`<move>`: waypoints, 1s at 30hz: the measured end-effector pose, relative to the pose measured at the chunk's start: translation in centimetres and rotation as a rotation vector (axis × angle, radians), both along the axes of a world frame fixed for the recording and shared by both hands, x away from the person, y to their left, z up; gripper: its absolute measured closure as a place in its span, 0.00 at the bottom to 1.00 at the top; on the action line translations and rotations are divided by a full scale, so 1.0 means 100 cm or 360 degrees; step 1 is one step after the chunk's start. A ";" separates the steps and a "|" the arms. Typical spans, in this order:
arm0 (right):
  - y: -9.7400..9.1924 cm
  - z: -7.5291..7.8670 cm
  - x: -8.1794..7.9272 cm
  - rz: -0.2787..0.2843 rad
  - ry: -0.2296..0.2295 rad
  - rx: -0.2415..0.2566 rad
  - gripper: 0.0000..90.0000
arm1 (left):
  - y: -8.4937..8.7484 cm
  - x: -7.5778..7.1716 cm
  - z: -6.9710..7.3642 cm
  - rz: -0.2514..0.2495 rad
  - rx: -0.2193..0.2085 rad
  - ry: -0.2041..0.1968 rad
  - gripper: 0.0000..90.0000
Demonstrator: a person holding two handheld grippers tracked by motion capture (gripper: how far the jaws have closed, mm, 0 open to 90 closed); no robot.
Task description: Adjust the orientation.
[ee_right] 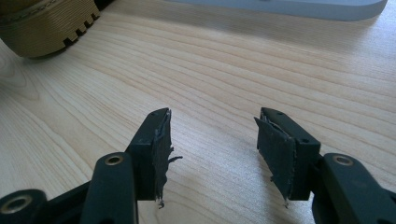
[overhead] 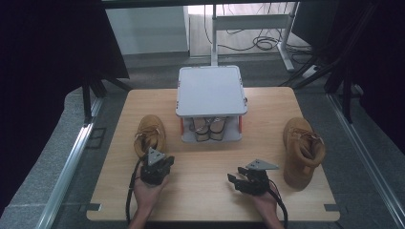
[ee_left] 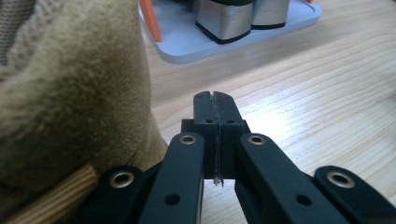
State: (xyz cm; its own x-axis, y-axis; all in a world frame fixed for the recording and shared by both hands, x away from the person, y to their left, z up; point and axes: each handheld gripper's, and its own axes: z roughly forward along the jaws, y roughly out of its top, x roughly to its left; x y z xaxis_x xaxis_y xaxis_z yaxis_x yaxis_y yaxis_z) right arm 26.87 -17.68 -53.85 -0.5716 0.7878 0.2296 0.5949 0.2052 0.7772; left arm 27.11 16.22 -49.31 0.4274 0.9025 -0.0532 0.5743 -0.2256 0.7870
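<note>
My left gripper [ee_left: 215,100] sits clenched on nothing beside the tan suede boot [ee_left: 70,93] at left of frame. Right gripper [ee_right: 212,140] hangs released over bare wood. Boot looks soft, fairly light; I'd pinch the padded collar.

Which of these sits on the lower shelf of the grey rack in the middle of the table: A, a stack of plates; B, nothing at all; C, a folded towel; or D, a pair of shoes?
D: under the top of the grey rack, two shoes stand side by side on its lower shelf, in the high view.
</note>
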 end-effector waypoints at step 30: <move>-0.001 -0.001 0.000 -0.0009 -0.0003 -0.0020 0.50 | 0.033 -0.014 -0.003 0.0050 -0.0012 0.0014 1.00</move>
